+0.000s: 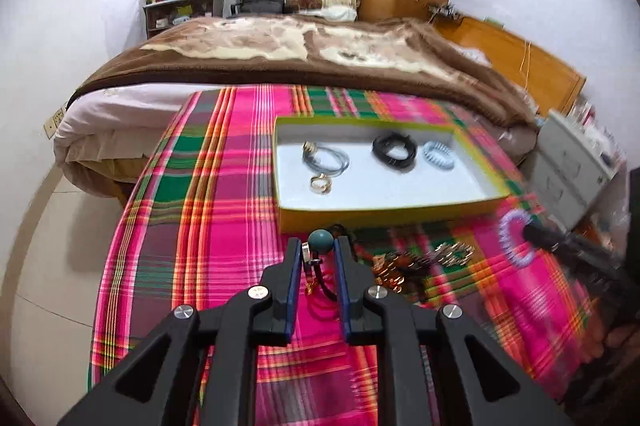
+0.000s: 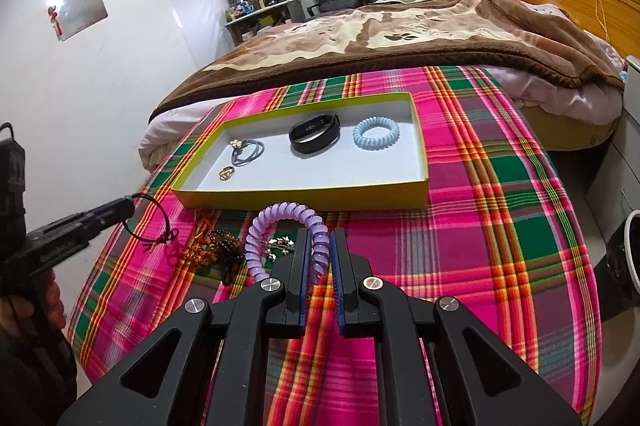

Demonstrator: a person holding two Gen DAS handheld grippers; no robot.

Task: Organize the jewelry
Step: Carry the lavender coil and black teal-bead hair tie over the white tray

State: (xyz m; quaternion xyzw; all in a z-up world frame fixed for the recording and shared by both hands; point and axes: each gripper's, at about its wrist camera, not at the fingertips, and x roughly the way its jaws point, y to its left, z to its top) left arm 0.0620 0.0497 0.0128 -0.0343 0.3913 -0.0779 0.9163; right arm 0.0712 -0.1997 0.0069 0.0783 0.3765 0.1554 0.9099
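A yellow-rimmed box [image 1: 384, 216] [image 2: 304, 195] with a white floor sits on the plaid cloth. It holds a grey hair tie [image 1: 330, 158] [image 2: 248, 150], a gold ring [image 1: 321, 183] [image 2: 226, 173], a black wristband [image 1: 394, 150] [image 2: 315, 133] and a light blue spiral hair tie [image 1: 439, 154] [image 2: 376, 131]. My left gripper [image 1: 318, 252] [image 2: 127, 206] is shut on a black cord bracelet with a teal bead [image 1: 320, 241] [image 2: 147, 222]. My right gripper [image 2: 320, 254] [image 1: 530, 232] is shut on a purple spiral hair tie [image 2: 280, 226] [image 1: 514, 238], in front of the box.
A pile of beaded and gold jewelry [image 1: 420, 260] [image 2: 224, 250] lies on the cloth [image 1: 200, 226] in front of the box. A bed with a brown blanket [image 1: 300, 53] stands behind the table. A white drawer unit [image 1: 576, 161] is at the right.
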